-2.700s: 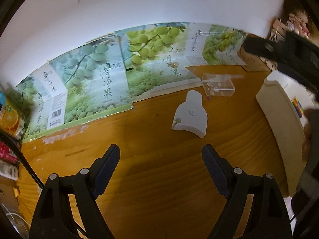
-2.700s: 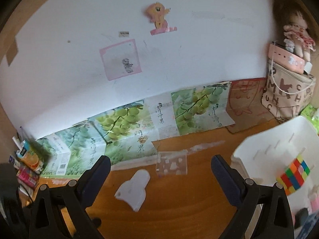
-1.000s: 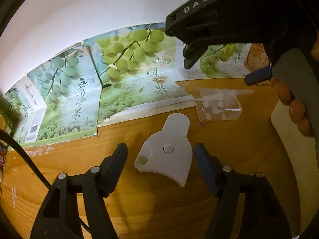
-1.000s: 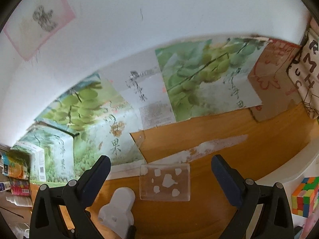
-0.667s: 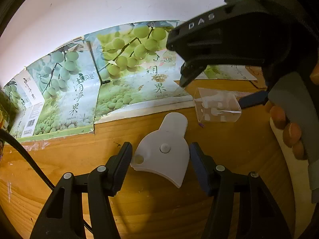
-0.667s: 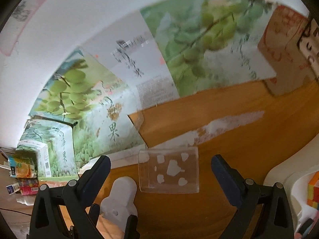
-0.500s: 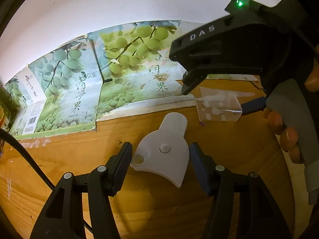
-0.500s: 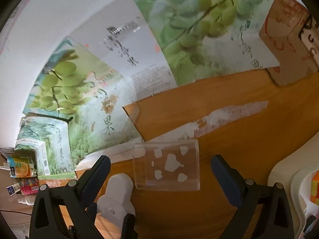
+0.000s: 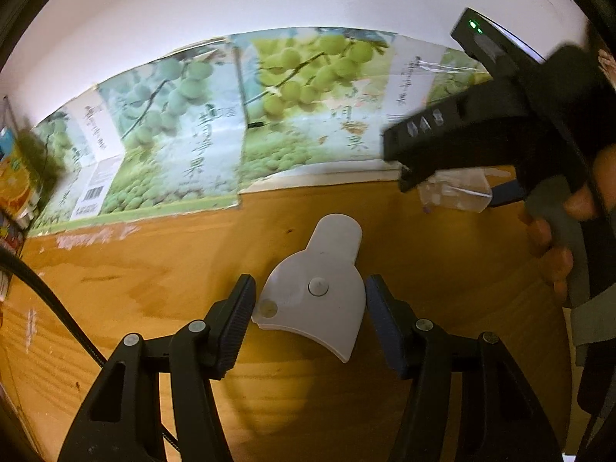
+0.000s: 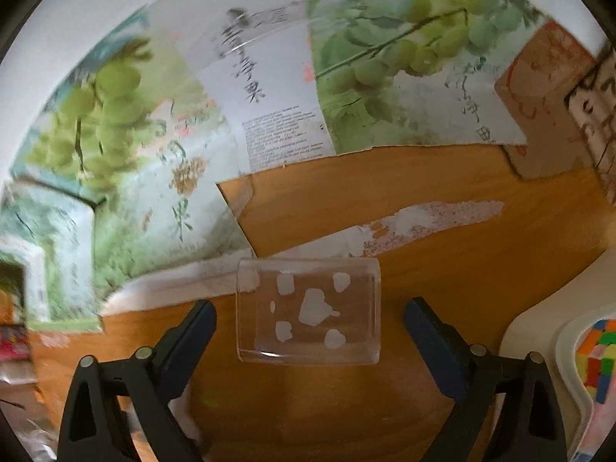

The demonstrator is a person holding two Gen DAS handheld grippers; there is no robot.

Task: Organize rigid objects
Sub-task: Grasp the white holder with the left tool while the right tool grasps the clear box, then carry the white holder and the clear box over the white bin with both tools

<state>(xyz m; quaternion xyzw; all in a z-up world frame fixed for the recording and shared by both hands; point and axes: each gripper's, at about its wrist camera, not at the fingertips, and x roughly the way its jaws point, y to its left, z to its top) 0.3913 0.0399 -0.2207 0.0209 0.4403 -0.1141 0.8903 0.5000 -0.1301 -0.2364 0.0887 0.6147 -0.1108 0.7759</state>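
A wooden table [image 9: 161, 269] runs to a white wall lined with grape-printed cardboard [image 9: 192, 134]. The left gripper [image 9: 310, 308] brackets a flat white plastic piece [image 9: 315, 292], left pad at its edge, right just clear. The right gripper [image 10: 310, 321], unclenched and just narrowing, straddles a clear plastic box [image 10: 308, 312] without touching.

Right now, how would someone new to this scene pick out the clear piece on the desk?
On the wooden desk, in front of the grape-print cartons along the wall, lies a clear plastic box. It sits flat between the open fingers of the right hand-held gripper, untouched. Unlike the opaque white flat piece nearby, it is see-through with white blotches.
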